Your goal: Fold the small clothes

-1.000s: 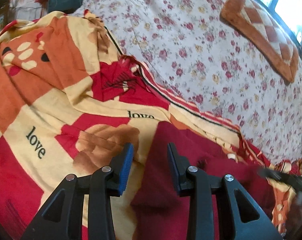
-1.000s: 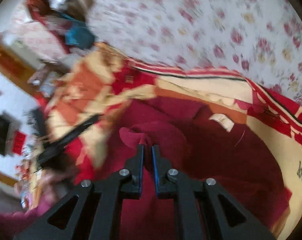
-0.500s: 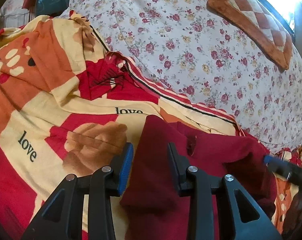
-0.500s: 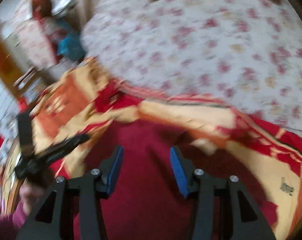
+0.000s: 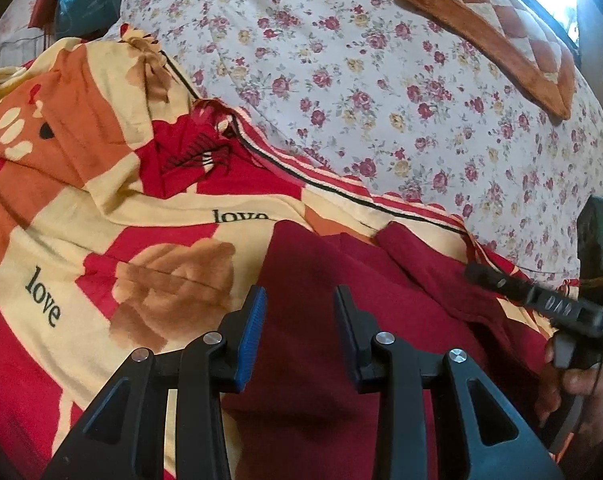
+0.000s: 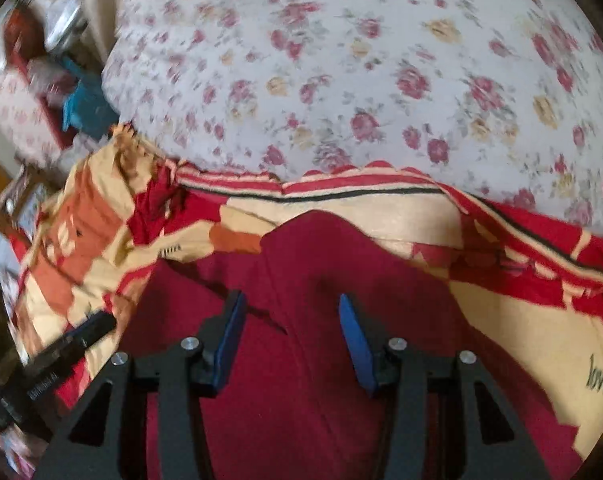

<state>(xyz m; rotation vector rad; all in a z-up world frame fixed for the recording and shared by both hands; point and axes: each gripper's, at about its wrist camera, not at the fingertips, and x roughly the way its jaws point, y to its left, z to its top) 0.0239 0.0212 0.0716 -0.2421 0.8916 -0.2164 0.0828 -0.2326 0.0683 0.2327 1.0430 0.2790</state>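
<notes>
Both pairs of jaws stood apart with nothing clamped between them: the left gripper [image 5: 297, 320] held a modest gap over the dark red garment [image 5: 341, 280], and the right gripper [image 6: 289, 332] had its jaws opening wider above the same cloth, the blue pads clear of the fabric on either side. That garment [image 6: 341, 280] lay spread on a blanket [image 5: 101, 220] patterned in red, orange and cream with the word "love" printed on it, filling the lower middle of each wrist view from about five to seven o'clock. In the left wrist view a fold of the garment ran toward three o'clock, where the right gripper [image 5: 497, 282] came in from the edge, held by a hand [image 5: 581, 392] at four o'clock. In the right wrist view, which was blurred, the left gripper [image 6: 93, 326] reached in from eight o'clock over the blanket's edge beside the garment. Beyond the blanket, from eleven to two o'clock, stretched a white bedsheet with small red flowers [image 5: 361, 80]. An orange and cream quilted cushion [image 5: 501, 20] lay on the sheet at one o'clock in the left wrist view, and a blue bag [image 5: 85, 0] sat at eleven o'clock.
</notes>
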